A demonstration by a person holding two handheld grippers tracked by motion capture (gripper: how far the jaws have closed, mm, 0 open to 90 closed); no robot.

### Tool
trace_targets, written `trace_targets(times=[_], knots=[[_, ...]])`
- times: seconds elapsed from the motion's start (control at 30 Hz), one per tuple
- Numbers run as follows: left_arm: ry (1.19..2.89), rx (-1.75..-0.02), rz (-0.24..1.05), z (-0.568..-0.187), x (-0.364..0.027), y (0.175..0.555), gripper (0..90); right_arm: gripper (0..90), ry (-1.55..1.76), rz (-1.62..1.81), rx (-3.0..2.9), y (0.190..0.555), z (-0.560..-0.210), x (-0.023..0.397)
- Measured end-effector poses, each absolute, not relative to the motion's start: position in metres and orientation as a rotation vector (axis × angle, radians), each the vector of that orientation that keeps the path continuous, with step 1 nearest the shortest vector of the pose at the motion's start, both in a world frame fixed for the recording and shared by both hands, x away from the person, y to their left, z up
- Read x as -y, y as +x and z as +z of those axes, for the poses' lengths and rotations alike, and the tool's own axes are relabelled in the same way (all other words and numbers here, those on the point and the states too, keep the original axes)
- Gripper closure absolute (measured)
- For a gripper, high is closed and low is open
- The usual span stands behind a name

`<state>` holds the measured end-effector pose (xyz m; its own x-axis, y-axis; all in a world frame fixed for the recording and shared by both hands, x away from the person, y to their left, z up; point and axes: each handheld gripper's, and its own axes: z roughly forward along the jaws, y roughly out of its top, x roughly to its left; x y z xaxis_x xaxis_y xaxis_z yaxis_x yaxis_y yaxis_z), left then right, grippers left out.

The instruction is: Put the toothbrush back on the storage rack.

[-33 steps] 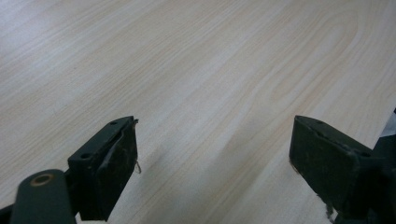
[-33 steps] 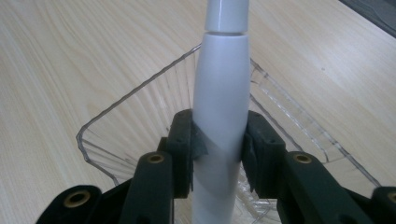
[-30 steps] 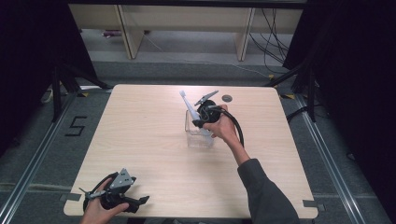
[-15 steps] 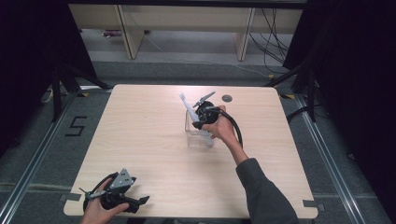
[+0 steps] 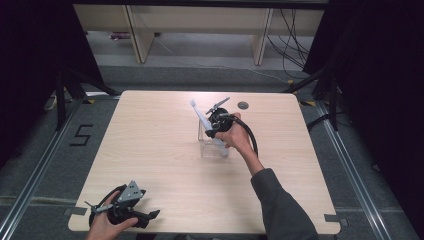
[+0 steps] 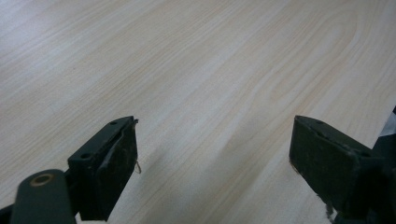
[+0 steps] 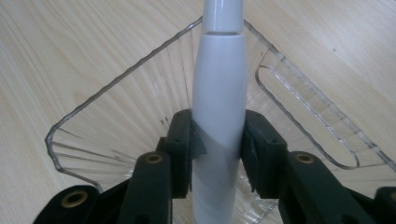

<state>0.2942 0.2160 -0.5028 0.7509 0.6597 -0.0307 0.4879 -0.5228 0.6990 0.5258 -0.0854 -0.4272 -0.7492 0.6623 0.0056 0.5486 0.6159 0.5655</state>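
Observation:
A clear plastic container (image 5: 209,146) stands near the middle of the wooden table (image 5: 150,130). My right gripper (image 5: 214,128) is over it, shut on a long white handle (image 5: 199,114) that slants up and to the left, with its lower end inside the container. In the right gripper view the white handle (image 7: 217,93) is clamped between the two black pads (image 7: 183,140), with the ribbed container (image 7: 116,116) just behind. My left gripper (image 5: 146,216) rests by the front left edge of the table. It is open (image 6: 215,163), with bare wood between its jaws.
A small dark round disc (image 5: 243,105) lies at the back of the table, right of the gripper. Shelving legs and cables stand on the floor beyond the far edge. Dark curtains close both sides.
My right gripper and the white handle have sunk very slightly toward the container. The left gripper has stayed in place.

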Motion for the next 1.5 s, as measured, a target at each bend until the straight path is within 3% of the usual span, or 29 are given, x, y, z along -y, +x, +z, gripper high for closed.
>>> trace_targets(times=[0.97, 1.5], knots=[[2.228, -0.862, 0.311, -0.503, -0.216, 0.294, 15.0, 43.5, 0.945, 1.074, -2.512, 0.501, -0.387, 0.127], [2.223, -0.866, 0.308, -0.504, -0.216, 0.294, 14.9, 39.0, 0.956, 1.162, -2.446, 0.482, -0.384, 0.148]])
